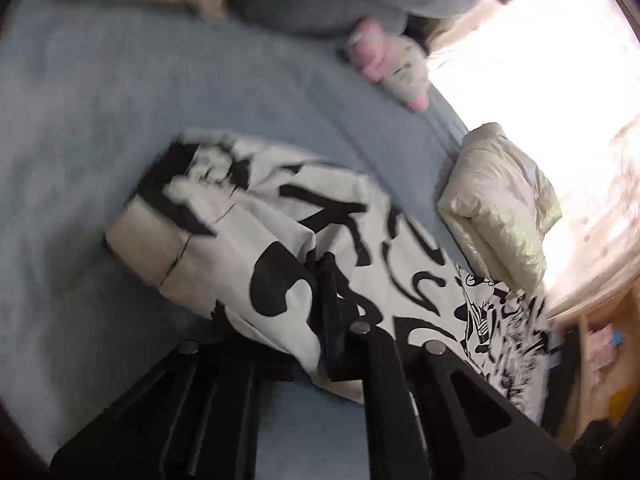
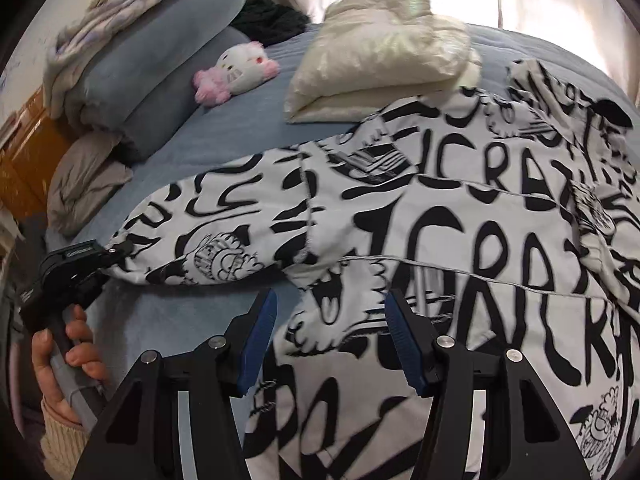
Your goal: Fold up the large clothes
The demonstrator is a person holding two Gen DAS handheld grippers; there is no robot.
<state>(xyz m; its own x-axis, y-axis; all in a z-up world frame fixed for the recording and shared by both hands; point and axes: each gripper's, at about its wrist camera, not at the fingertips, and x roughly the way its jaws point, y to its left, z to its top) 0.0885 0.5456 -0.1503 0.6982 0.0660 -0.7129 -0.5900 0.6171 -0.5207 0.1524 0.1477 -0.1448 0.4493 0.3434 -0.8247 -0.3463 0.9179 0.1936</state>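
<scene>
A large white garment with black graffiti print [image 2: 460,216] lies spread on the blue bed [image 2: 224,136]. My left gripper [image 1: 330,300] is shut on the end of its sleeve [image 1: 256,232]; in the right wrist view the left gripper [image 2: 116,250] pinches the sleeve tip at the left. My right gripper [image 2: 332,336] is open, its blue-padded fingers [image 2: 260,340] on either side of the garment's lower body, above the cloth.
A folded cream puffer jacket [image 2: 384,52] lies at the far side of the bed, also in the left wrist view [image 1: 496,200]. A pink and white plush toy [image 2: 240,70], blue pillows [image 2: 160,56] and a beige cloth [image 2: 84,184] sit at the left. Orange furniture [image 2: 24,152] stands beyond.
</scene>
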